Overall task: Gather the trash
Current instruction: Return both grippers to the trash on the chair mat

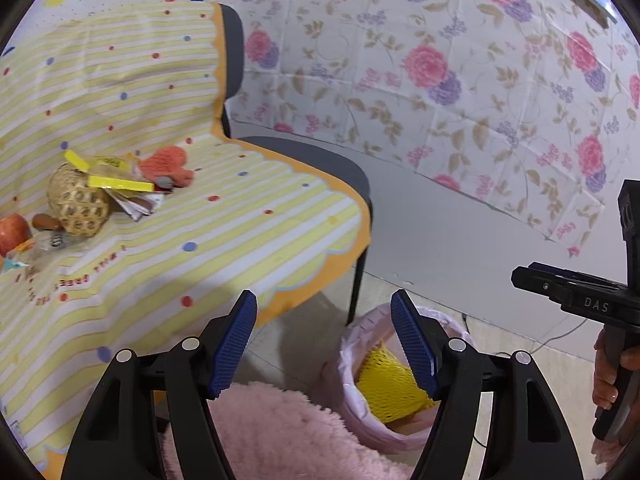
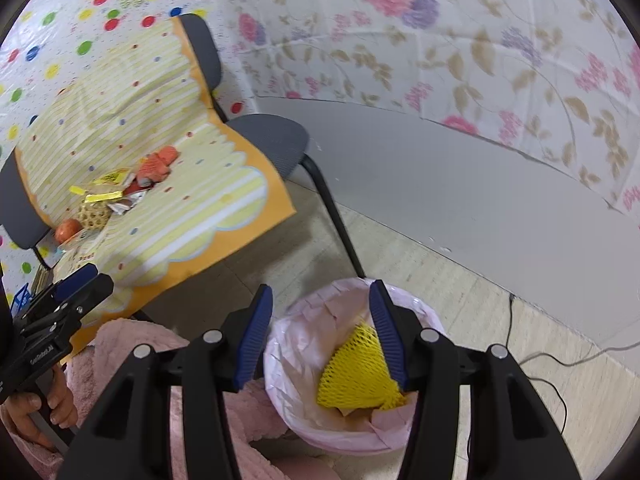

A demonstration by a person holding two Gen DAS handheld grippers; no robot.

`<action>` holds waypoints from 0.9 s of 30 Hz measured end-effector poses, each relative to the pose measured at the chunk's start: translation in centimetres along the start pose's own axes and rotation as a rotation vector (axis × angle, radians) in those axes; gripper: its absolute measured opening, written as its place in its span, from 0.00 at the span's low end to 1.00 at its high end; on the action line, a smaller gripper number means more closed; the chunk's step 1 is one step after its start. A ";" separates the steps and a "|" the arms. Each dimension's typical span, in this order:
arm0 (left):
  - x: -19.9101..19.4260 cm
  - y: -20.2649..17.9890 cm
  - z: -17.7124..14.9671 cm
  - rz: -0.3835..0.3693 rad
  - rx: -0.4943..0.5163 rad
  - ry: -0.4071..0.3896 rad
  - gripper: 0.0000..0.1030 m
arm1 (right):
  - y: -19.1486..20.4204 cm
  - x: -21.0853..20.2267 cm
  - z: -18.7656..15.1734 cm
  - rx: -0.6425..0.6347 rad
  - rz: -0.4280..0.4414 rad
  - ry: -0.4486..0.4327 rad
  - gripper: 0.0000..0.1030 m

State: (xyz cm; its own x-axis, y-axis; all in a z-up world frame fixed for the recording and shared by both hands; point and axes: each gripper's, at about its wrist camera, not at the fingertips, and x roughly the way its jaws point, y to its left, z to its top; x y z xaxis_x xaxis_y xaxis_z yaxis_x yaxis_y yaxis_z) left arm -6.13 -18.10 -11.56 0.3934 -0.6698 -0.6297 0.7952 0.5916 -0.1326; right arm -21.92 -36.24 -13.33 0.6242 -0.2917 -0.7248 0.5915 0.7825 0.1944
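Yellow foam net point(image 2: 356, 376) inside pink-lined bin point(image 2: 280, 344); left gripper point(image 1: 324, 344) and right gripper point(image 2: 320, 332) both apart, empty.

We see both grippers point(image 1: 324, 344) point(image 2: 320, 336): black frames, blue ribbed pads point(image 1: 236, 344), silver screws; fluffy pink clothing point(image 2: 132, 340).

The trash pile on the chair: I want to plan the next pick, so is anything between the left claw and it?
Nothing visible blocks it. The left claw is open and empty, and only bare striped cloth lies between it and the trash pile.
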 end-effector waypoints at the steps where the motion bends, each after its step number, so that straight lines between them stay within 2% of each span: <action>1: -0.2 0.4 0.0 0.005 -0.007 -0.003 0.68 | 0.4 0.1 0.2 -0.007 0.005 -0.001 0.49; 5: -1.0 2.4 0.0 0.050 -0.050 -0.010 0.68 | 2.5 0.9 1.1 -0.056 0.050 -0.004 0.49; 12: -2.4 7.8 -0.2 0.184 -0.156 -0.013 0.68 | 7.6 3.0 3.3 -0.158 0.136 0.005 0.49; 18: -4.5 12.0 0.4 0.293 -0.215 -0.035 0.69 | 13.2 4.6 5.2 -0.283 0.223 0.004 0.49; 20: -5.1 13.5 0.8 0.333 -0.233 -0.046 0.76 | 15.3 5.1 6.0 -0.328 0.249 0.000 0.49; 23: -6.1 16.0 1.1 0.411 -0.259 -0.064 0.76 | 18.2 6.0 7.1 -0.387 0.282 -0.008 0.49; 27: -6.4 19.6 1.3 0.463 -0.313 -0.064 0.76 | 21.9 7.5 8.3 -0.462 0.317 -0.010 0.49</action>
State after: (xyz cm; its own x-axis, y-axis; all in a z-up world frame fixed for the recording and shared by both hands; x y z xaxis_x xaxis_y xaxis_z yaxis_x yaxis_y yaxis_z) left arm 7.48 -2.79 -9.15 0.7042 -0.3284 -0.6295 0.3617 0.9289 -0.0800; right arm 0.00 -25.88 -9.04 0.7414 -0.0066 -0.6710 0.0904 0.9918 0.0901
